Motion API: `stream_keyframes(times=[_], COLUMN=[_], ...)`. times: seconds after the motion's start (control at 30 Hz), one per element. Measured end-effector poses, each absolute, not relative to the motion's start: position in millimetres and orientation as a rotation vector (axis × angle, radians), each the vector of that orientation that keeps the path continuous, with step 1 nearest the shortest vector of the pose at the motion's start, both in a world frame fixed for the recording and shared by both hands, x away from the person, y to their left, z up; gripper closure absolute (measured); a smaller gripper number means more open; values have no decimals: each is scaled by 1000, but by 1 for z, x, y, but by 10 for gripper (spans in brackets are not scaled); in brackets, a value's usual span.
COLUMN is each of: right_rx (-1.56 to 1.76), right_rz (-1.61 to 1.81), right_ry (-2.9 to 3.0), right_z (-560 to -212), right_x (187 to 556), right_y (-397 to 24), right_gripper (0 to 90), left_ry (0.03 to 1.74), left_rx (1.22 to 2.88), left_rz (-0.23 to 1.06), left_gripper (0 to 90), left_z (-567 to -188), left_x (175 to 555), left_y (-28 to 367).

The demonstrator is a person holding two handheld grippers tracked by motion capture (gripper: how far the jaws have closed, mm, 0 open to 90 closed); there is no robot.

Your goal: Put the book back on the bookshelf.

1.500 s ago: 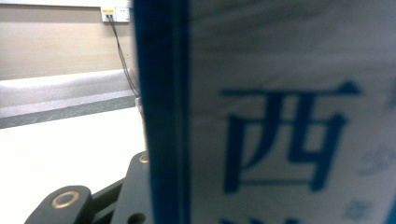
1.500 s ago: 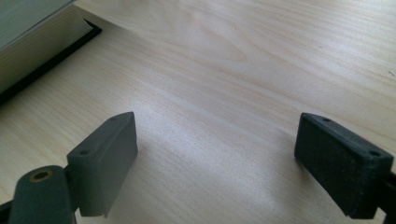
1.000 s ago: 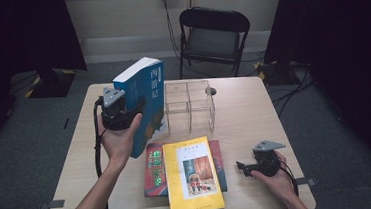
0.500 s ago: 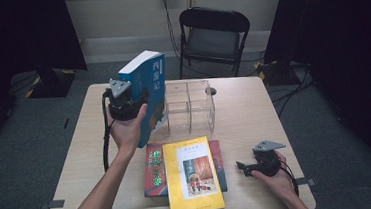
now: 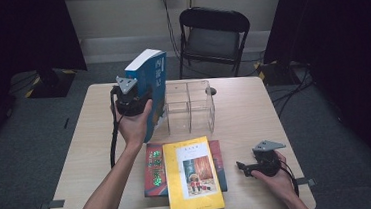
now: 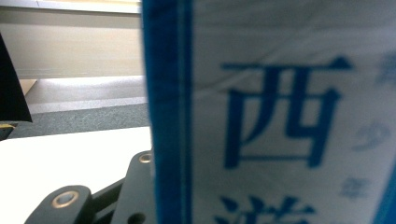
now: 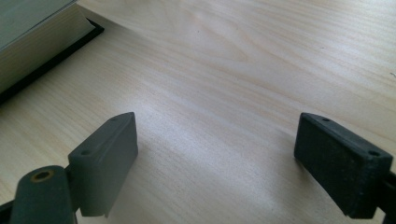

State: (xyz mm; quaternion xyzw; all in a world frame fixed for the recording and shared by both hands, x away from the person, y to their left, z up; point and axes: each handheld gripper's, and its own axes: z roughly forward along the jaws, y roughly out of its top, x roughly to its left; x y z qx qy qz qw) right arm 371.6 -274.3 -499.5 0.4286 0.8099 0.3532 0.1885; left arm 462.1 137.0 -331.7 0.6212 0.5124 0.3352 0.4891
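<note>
A thick blue book [image 5: 152, 79] with a white spine label stands upright over the table's back left, just left of a clear acrylic organizer [image 5: 188, 106]. My left gripper [image 5: 145, 96] is shut on it, one jaw on each cover. In the left gripper view the book's spine [image 6: 280, 116] is very close, with one black jaw low at its left. My right gripper [image 5: 242, 168] rests on the table at the front right. It stands open [image 7: 217, 158] over bare wood.
A yellow book [image 5: 191, 176] lies on a red and green book [image 5: 153, 169] at the table's front middle. A book's page edge [image 7: 37, 46] lies up and left of the right jaws. A folding chair [image 5: 215, 32] stands behind the wooden table [image 5: 254, 109].
The left hand has carried the blue book to the right and a little farther back, closer to the clear organizer. The right gripper has stayed where it was.
</note>
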Motion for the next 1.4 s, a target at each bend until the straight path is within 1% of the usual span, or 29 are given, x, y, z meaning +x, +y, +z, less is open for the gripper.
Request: stream_keyframes(times=[0.37,0.7,1.03,1.13,1.27,1.4], right_rx=[1202,1200,1201,1200,1201,1200], right_rz=[995,996,996,996,996,1000], right_ry=[2280,2282,2282,2282,2283,2285], right_z=[-500,-500,-500,-500,-500,-499], right_x=[371,371,371,371,371,371], right_y=[-275,-275,-275,-275,-276,-276], right_gripper=[134,135,135,135,135,135], left_ry=[1273,1260,1254,1248,1248,1250], left_rx=[1500,1483,1494,1496,1498,1488], left_rz=[847,894,919,958,963,934], left_gripper=[619,620,620,619,619,619], left_z=[-337,-353,-343,-342,-350,-365], left_x=[480,483,479,478,479,482], left_y=[130,126,129,127,126,127])
